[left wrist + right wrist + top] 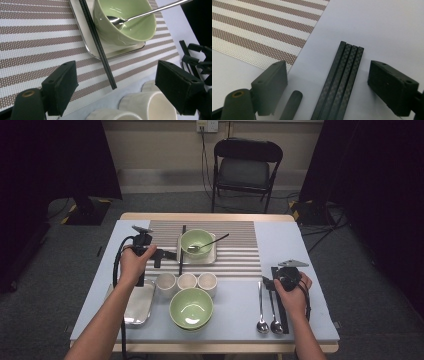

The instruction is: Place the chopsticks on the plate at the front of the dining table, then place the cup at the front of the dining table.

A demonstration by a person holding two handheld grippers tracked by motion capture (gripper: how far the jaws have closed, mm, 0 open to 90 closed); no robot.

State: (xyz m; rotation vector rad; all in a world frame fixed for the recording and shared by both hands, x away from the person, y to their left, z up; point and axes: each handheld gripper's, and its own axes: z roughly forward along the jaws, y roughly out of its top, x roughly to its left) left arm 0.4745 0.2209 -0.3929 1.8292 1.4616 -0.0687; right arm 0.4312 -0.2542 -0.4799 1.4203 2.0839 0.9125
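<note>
From where I stood, the worktop (300, 240) looked like a place setting half laid: on the striped mat (235, 255) at the far side sat a small tray (87, 47) carrying a green bowl (196, 242) with a spoon (207, 242) leaning inside it, handle pointing right and away. A pair of black chopsticks (98, 47) lay along the tray's left edge, their near tips resting on the mat, apparently put there so they would sit parallel to the tray as part of the setting. The left hand-held gripper (112, 95) hung just beyond those near tips, its jaws spread as wide as they go with nothing between them, so I judged the chopsticks were already set down and let go. Three white cups (186, 281) stood in a row just near of the mat, with a second green bowl (191, 307) nearer still and an empty metal tray (137, 305) to its left. On the right, the right hand-held gripper (327, 82) was held low over a bundle of spare chopsticks (339, 82) lying on the bare surface beside two spoons (267, 312); its jaws stood open on either side of the bundle without touching it, which read to me as lining up for the next pair
</note>
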